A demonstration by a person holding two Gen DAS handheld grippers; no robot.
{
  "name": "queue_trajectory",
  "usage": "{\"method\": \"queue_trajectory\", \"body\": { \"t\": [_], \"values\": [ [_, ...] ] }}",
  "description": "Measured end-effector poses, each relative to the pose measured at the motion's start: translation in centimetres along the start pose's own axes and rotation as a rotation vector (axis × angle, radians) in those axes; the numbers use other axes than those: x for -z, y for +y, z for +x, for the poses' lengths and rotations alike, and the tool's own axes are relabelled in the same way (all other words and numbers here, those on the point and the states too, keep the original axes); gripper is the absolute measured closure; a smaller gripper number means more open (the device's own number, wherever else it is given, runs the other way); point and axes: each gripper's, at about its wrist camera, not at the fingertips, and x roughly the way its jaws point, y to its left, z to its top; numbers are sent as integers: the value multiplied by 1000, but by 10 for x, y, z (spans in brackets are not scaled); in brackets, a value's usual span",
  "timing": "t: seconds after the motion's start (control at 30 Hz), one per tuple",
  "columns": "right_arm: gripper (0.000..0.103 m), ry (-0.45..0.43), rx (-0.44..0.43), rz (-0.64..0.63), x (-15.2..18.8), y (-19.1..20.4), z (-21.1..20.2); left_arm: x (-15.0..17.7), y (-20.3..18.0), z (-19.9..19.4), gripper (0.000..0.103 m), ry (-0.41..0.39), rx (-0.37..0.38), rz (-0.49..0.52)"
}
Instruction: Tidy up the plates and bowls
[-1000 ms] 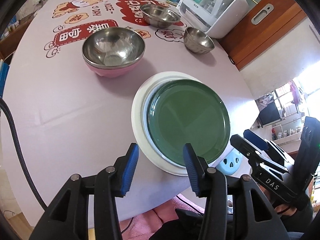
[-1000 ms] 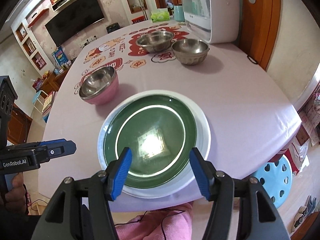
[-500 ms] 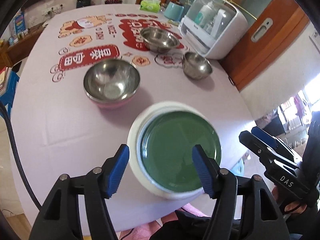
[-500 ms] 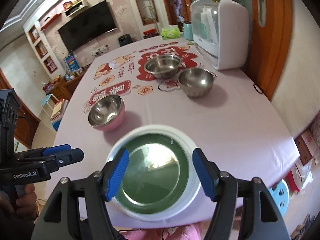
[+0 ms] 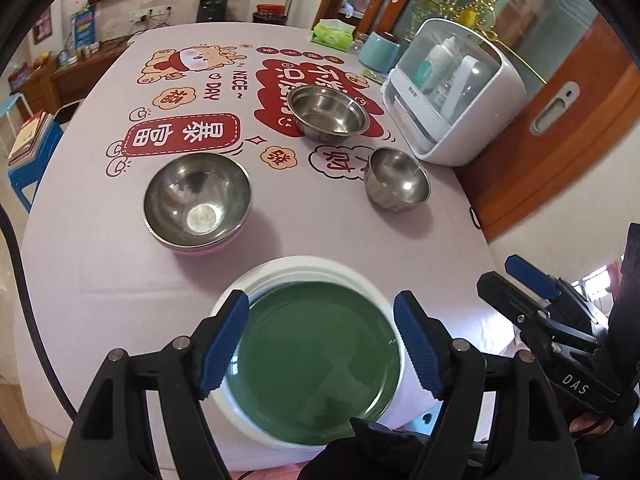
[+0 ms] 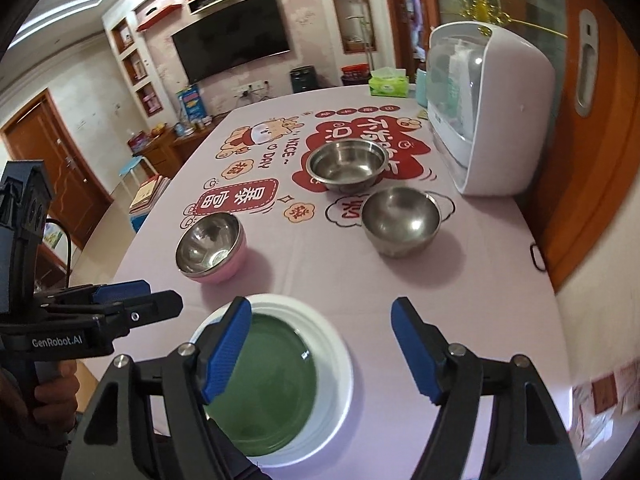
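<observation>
A green plate lies stacked on a white plate at the table's near edge, also seen as green plate on white plate. Beyond stand a steel bowl with a pink outside, a small steel bowl and a wide steel bowl. My left gripper hovers above the plates, jaws opening, nothing between them. My right gripper is likewise raised, jaws opening and holding nothing.
A white sterilizer box stands at the table's right side by a wooden door. A teal canister and tissue box sit at the far edge. A printed tablecloth covers the table. A blue stool stands left.
Both grippers have lifted and drawn back from the stacked plates, which now look smaller and lower in both views. Their jaws have widened. The plates and bowls stayed in place.
</observation>
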Motion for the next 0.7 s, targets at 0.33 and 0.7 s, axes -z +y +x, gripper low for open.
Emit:
{"method": "queue_trajectory", "body": {
  "t": [0.33,0.7],
  "values": [
    [24,16,-70,-48,-48,-47,20,-29,-28,16,23,-35,-88,-94],
    [24,12,-100,-68,-108,-81,46,-87,-39,36,22,-56,-156,-176]
  ]
}}
